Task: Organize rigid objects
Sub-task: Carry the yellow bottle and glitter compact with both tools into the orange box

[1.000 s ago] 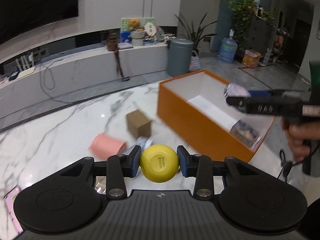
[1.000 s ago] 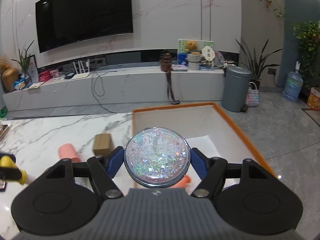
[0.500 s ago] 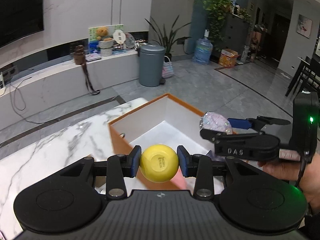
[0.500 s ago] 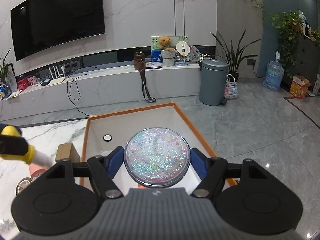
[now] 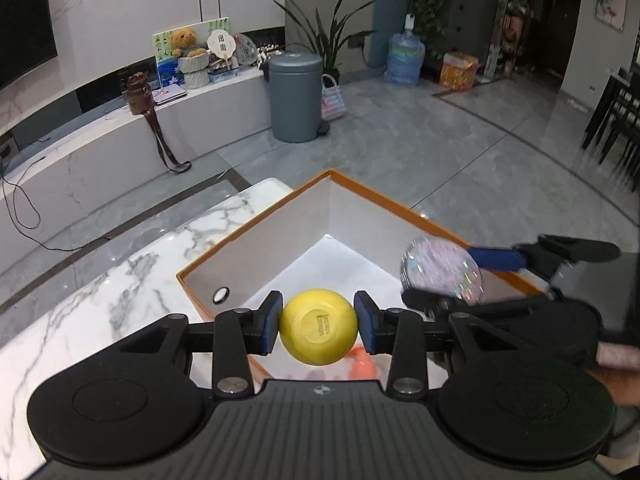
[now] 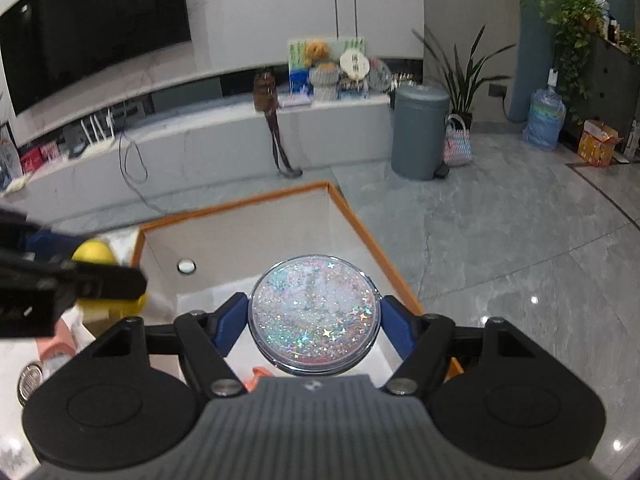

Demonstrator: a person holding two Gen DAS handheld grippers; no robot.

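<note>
**Q:** Yellow ball [image 5: 318, 327] at centre. How is it held, and where?

**A:** My left hand-held gripper [image 5: 319, 327] is clenched on it, blue pads pressing both sides. It hangs over the near part of the orange box [image 5: 404, 209], which stands on the marble desk [image 5: 132, 284] at its far right corner. My right hand-held gripper [image 6: 314, 316] grasps the glitter disc [image 6: 314, 315] by its rim, also above the box, to the right of the ball.

**Q:** What does the box contain?

**A:** White interior, mostly bare. A small round white-and-dark item [image 5: 221, 295] lies against the left inner wall. Something orange-pink [image 5: 362, 362] shows low at the near end, partly hidden by the ball and blurred; I cannot tell what it is.

**Q:** And outside the box?

**A:** In the right wrist view, a pink cylinder [image 6: 54, 346] and a small metallic round piece [image 6: 30, 380] sit on the desk to the left of the box.

**Q:** What could go wrong from here?

**A:** In my judgement, three things. A round ball let go from height may bounce or roll out, or knock the small item. The two grippers are near each other over one opening, so lowering both together risks a collision. The disc is pinched only at its edge; any tilt could let it slip and land on edge or hit the box rim.
</note>
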